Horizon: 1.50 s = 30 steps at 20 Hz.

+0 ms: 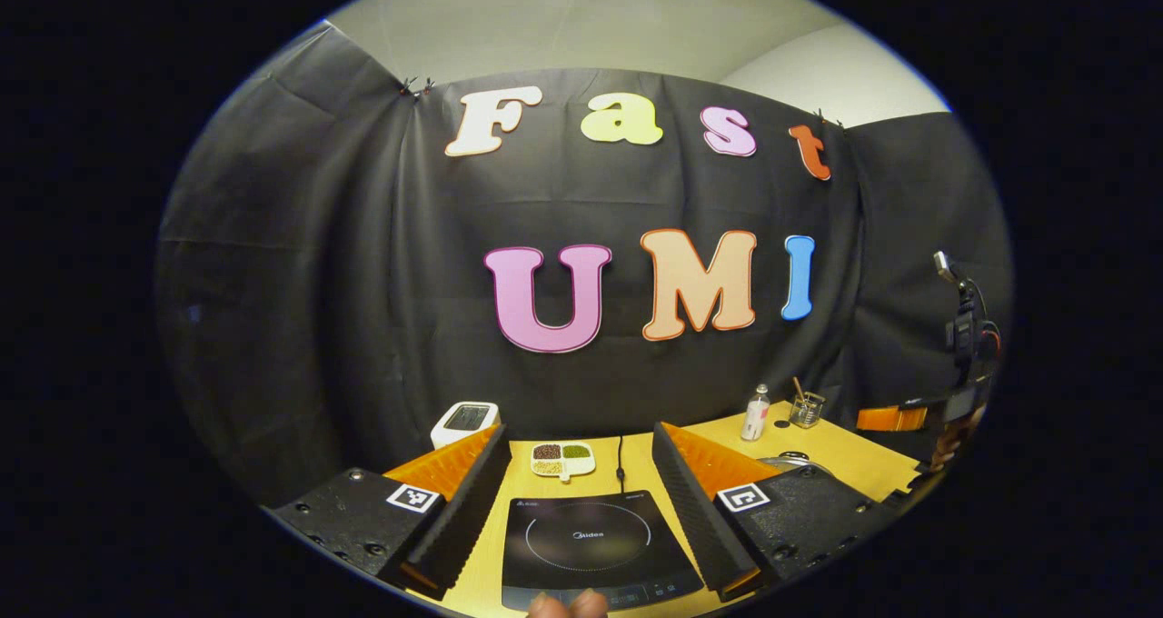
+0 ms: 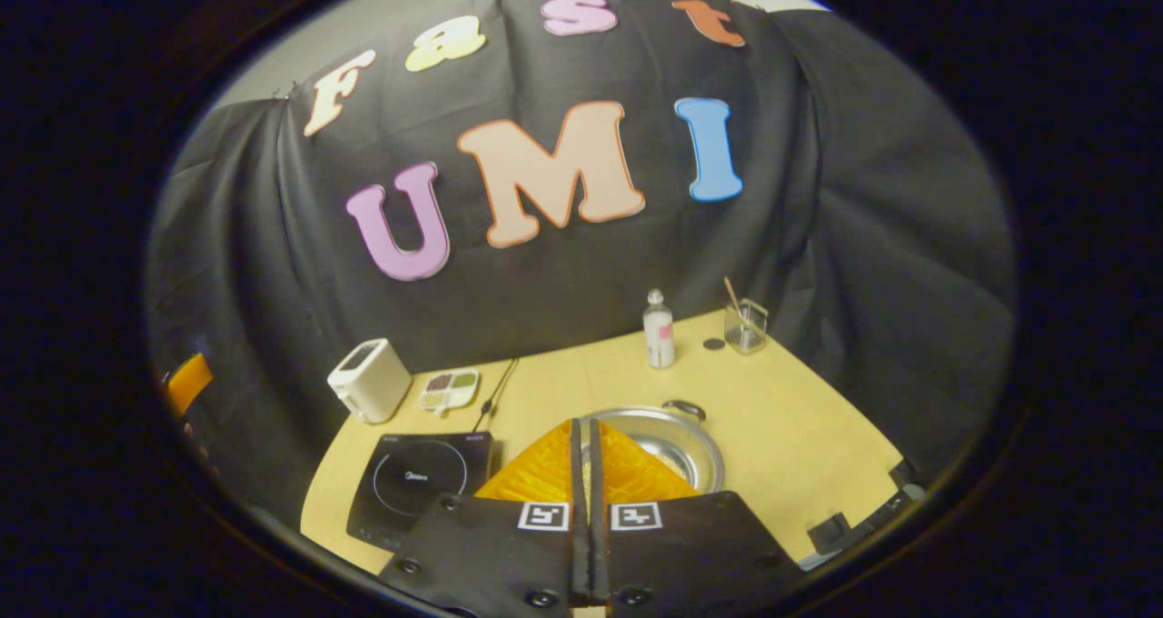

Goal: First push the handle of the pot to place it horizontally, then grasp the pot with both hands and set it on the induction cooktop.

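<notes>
In the right gripper view, our right gripper (image 2: pixel 582 436) has its jaws pressed together, holding nothing. The pot (image 2: pixel 670 445) sits on the yellow table (image 2: pixel 800 436) just beyond the fingertips, at one o'clock. In the left gripper view, our left gripper (image 1: pixel 581 445) is spread wide and empty, framing the induction cooktop (image 1: pixel 591 545); the pot's rim (image 1: pixel 789 461) peeks out at three o'clock behind the right-hand finger.

On my left hand-held gripper (image 1: pixel 577 486) I see black housings studded with screws, a square black-and-white marker tag on each, and ribbed finger faces. My right hand-held gripper (image 2: pixel 585 459) carries matching tags and screws.
</notes>
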### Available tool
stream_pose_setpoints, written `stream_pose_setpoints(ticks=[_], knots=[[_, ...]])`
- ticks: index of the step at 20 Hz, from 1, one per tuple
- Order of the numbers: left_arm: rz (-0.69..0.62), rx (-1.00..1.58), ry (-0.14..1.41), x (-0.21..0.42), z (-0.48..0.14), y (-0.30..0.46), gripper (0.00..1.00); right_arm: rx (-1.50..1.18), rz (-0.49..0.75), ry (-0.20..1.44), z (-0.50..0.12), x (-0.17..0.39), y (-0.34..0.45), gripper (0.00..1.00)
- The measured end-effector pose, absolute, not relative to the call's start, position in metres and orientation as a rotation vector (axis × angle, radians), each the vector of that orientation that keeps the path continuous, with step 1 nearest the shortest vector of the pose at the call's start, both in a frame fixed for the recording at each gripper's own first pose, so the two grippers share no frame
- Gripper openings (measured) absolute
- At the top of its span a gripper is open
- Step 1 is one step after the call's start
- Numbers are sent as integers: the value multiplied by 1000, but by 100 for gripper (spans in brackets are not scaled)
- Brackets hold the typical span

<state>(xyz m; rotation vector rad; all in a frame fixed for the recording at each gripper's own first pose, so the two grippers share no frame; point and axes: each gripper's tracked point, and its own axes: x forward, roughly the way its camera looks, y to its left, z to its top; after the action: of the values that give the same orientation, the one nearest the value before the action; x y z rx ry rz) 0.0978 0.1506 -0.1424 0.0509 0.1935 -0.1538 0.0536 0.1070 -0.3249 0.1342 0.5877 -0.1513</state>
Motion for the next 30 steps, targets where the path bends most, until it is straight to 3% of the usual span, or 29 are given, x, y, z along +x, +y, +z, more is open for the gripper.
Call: stream_pose_setpoints(ticks=[9,10,18,23,30], knots=[[-167,-68,320,105,-201,158,92,164,-180,831,-417,19,120,2],[-165,-73,336,103,-207,161,96,161,-174,857,-428,15,124,3],[-120,-79,371,101,-225,189,93,94,-148,1055,-505,-14,143,0],[-93,-90,384,95,-229,203,96,5,-153,1169,-544,-32,145,3],[-55,-101,391,90,-235,223,96,-37,-145,1232,-571,-29,168,0]])
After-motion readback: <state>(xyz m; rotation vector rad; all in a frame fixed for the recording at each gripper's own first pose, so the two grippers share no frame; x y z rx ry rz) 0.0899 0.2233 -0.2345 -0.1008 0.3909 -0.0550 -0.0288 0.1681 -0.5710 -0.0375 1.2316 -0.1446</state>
